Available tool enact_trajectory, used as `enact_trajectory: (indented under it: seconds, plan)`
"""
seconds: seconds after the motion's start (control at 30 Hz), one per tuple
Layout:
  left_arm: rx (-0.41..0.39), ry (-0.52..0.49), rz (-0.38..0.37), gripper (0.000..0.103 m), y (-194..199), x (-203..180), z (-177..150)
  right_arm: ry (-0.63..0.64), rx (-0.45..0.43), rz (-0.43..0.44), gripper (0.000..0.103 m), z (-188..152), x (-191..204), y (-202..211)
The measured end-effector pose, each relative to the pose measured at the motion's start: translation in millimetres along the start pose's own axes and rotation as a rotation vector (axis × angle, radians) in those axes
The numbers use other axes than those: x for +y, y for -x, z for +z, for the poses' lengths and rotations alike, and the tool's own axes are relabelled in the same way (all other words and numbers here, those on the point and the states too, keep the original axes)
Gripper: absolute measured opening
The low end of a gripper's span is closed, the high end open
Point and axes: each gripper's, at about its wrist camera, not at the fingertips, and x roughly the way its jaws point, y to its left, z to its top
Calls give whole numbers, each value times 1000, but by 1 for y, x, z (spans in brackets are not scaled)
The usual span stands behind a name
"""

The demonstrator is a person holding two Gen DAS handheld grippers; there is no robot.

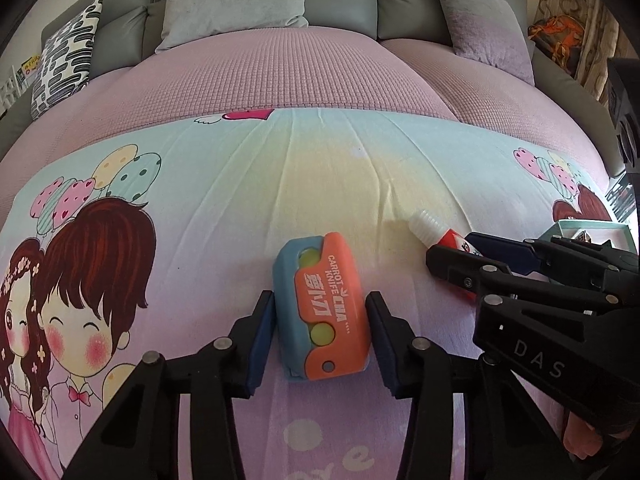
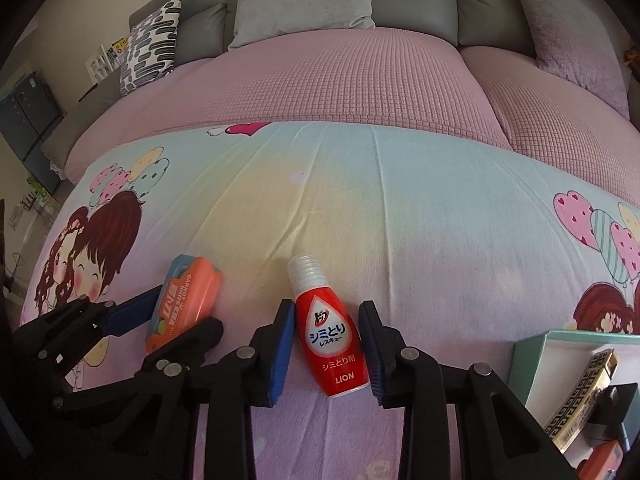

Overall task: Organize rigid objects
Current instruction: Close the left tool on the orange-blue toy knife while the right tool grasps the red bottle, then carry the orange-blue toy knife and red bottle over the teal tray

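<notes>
An orange and blue carrot knife toy (image 1: 324,308) lies on the cartoon-print sheet (image 1: 200,208). My left gripper (image 1: 320,300) has a pad against each of its long sides, shut on it. To its right lies a small red stain-remover bottle (image 2: 332,340) with a clear ribbed cap, neck pointing away from me. My right gripper (image 2: 326,306) is shut on the bottle's body, pads touching both flanks. In the right wrist view the toy (image 2: 188,300) and left gripper (image 2: 186,310) show at the left. The left wrist view has the bottle (image 1: 428,228) and right gripper (image 1: 450,248) at the right.
A teal open box (image 2: 532,360) stands at the near right and holds a gold and black patterned item (image 2: 588,392). Beyond the sheet lies a pink waffle blanket (image 2: 340,92). Grey cushions (image 2: 304,0) and a black and white pillow (image 2: 154,40) line the back.
</notes>
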Motion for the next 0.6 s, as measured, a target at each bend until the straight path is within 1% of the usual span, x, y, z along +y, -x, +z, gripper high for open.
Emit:
enact_trajectory:
  seconds: [0.13, 0.23, 0.43, 0.47, 0.5, 0.53, 0.6]
  plan:
    - [6, 33, -17, 47, 10, 0, -11, -23, 7, 7, 34, -12, -2, 10]
    - [4, 56, -25, 46, 20, 0, -18, -56, -5, 17, 34, -23, -4, 24]
    - [-32, 80, -42, 42, 56, -7, -33, -154, -93, 46, 34, -50, -13, 73]
    - [-36, 83, -49, 39, 60, -9, -35, -167, -106, 45, 34, -55, -14, 81]
    - [-39, 84, -51, 34, 64, -11, -38, -177, -119, 40, 34, -60, -16, 89]
    - [-40, 85, -54, 34, 69, -13, -40, -187, -131, 32, 34, -66, -17, 98]
    - [-46, 84, -56, 23, 77, -17, -45, -208, -154, 26, 34, -76, -20, 113]
